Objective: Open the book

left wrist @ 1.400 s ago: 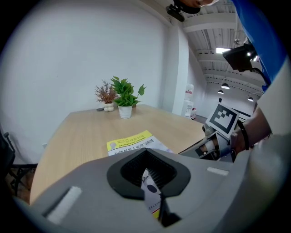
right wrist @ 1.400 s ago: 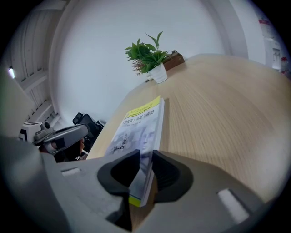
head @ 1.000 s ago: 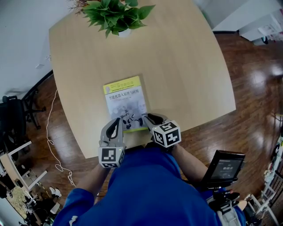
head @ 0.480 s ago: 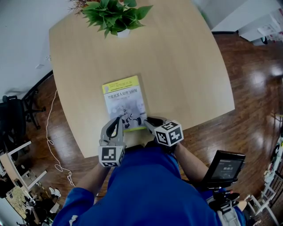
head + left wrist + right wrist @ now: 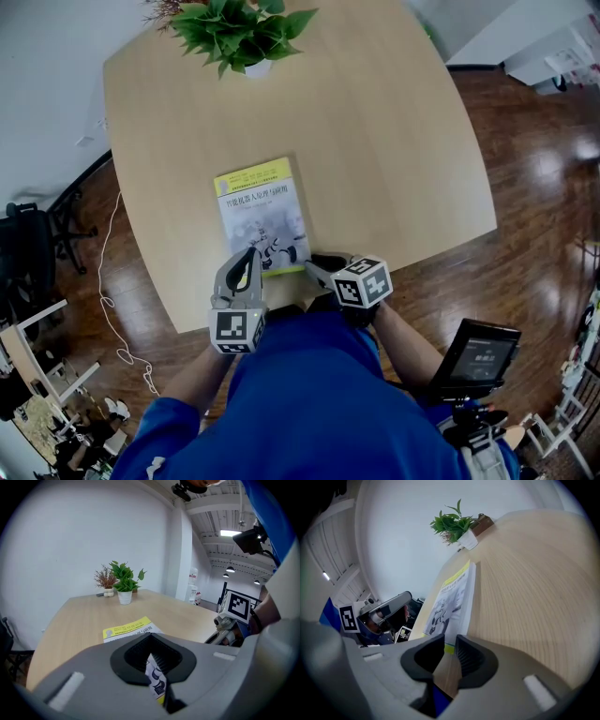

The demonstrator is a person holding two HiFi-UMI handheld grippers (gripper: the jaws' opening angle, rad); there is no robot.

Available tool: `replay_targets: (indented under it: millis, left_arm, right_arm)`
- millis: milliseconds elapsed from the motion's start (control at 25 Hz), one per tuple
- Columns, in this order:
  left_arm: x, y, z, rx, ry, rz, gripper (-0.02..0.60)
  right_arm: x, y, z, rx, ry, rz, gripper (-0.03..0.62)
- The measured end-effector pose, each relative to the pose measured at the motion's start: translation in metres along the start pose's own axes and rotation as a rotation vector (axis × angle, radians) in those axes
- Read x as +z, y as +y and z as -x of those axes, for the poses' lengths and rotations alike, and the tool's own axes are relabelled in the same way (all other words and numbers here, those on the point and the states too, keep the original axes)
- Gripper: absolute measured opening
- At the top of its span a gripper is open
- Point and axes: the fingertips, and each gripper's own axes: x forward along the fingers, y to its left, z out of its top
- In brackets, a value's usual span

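Note:
The closed book (image 5: 260, 217), yellow strip over a white cover, lies flat on the wooden table (image 5: 384, 141) near its front edge. My left gripper (image 5: 249, 256) rests over the book's near left part; its tips meet, and the cover (image 5: 126, 630) shows through the hollow behind them. My right gripper (image 5: 314, 266) stands at the book's near right corner, its jaws a narrow gap apart. In the right gripper view the book (image 5: 452, 599) lies just beyond the right gripper (image 5: 450, 641), and only table wood and a sliver of the yellow edge show in the gap.
A potted plant (image 5: 239, 33) stands at the table's far edge. Bare wood stretches right of the book and behind it. A dark chair (image 5: 28, 244) stands on the floor at left, and a small screen (image 5: 478, 354) sits at lower right.
My right gripper has drawn back toward the table's near edge and turned a little, ending at the book's near right corner. The left gripper and the book have stayed put.

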Motion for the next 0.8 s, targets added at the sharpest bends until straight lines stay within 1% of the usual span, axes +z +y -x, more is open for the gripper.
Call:
replay_targets:
  millis: [320, 480, 600, 800]
  left_arm:
    - [0.001, 0.0, 0.005, 0.022, 0.005, 0.009, 0.006]
    - [0.003, 0.001, 0.007, 0.031, -0.002, 0.011, 0.006]
    - [0.001, 0.004, 0.01, 0.037, -0.009, 0.008, 0.006]
    - [0.003, 0.006, 0.014, 0.042, -0.012, 0.017, 0.006]
  right_arm:
    - [0.008, 0.005, -0.001, 0.032, -0.016, 0.025, 0.08]
    - [0.013, 0.012, -0.005, 0.041, -0.004, 0.064, 0.074]
    - [0.015, 0.016, -0.006, 0.029, 0.005, 0.094, 0.04]
    - [0.016, 0.024, 0.0, 0.016, -0.006, 0.11, 0.02]
